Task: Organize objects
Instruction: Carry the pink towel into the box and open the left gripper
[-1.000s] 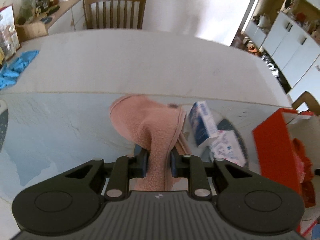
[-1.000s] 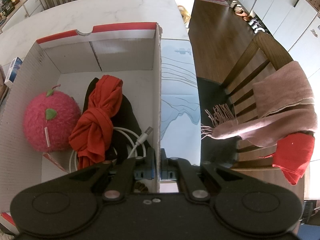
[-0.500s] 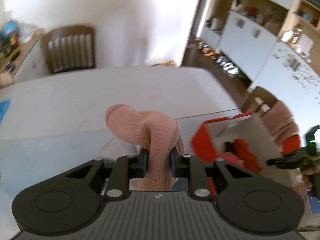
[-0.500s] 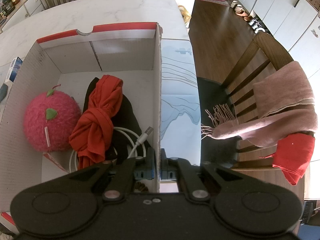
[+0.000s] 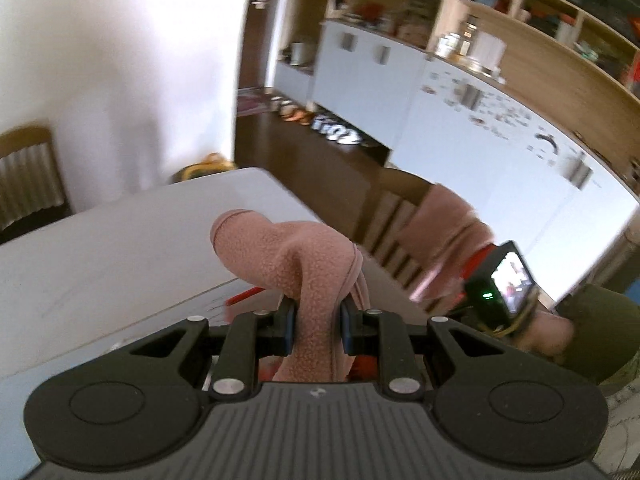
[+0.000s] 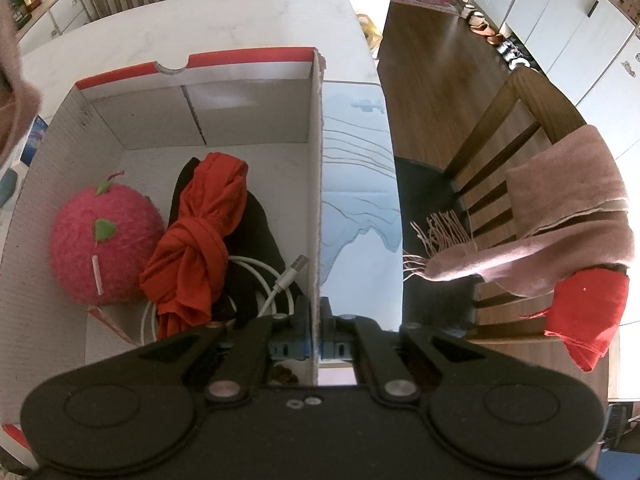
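My left gripper [image 5: 316, 326] is shut on a pink fleece sock [image 5: 296, 248], which it holds up in the air above the white table [image 5: 100, 248]. The same sock shows at the far left edge [image 6: 12, 92] of the right wrist view. My right gripper [image 6: 316, 326] is shut on the right wall of an open cardboard box [image 6: 316, 168] with a red rim. Inside the box lie a fuzzy pink ball [image 6: 104, 244], a knotted red cloth [image 6: 196, 240], a black cloth [image 6: 256, 236] and a white cable [image 6: 280, 280].
A wooden chair [image 6: 520, 128] to the right of the table carries a pink scarf [image 6: 560, 220] and a red cloth [image 6: 588, 316]. A hand with a camera [image 5: 504, 280] shows at right in the left wrist view. White cabinets [image 5: 500, 140] line the far wall.
My left gripper has risen and swung to the right with the sock, off the table surface. The right gripper and the box have stayed still.
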A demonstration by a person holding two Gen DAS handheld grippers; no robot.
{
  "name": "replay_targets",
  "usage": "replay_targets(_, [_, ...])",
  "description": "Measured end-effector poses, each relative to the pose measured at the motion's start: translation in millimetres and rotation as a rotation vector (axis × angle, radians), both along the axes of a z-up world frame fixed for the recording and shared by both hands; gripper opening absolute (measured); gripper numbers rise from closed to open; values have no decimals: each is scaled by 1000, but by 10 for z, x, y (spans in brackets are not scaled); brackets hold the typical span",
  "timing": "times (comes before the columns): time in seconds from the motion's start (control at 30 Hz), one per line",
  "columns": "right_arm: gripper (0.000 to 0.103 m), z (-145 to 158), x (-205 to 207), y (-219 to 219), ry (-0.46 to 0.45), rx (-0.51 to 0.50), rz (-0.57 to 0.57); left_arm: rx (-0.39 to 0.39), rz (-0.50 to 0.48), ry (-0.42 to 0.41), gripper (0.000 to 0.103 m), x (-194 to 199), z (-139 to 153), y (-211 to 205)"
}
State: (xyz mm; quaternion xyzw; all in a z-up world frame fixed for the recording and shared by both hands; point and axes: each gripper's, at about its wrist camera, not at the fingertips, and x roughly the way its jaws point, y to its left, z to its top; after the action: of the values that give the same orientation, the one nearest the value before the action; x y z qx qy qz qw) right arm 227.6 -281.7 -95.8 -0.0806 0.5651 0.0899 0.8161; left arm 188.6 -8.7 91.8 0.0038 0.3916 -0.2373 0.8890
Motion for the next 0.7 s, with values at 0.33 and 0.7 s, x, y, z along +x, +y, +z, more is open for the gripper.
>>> replay_targets(0.33, [2,7,1,3,0,1,-1,-64,-108,51,20,159,-334,-691])
replay_targets(0.7, [2,11,-2,2,1,2,6,-112,-100,203,20,422,-1057,-910])
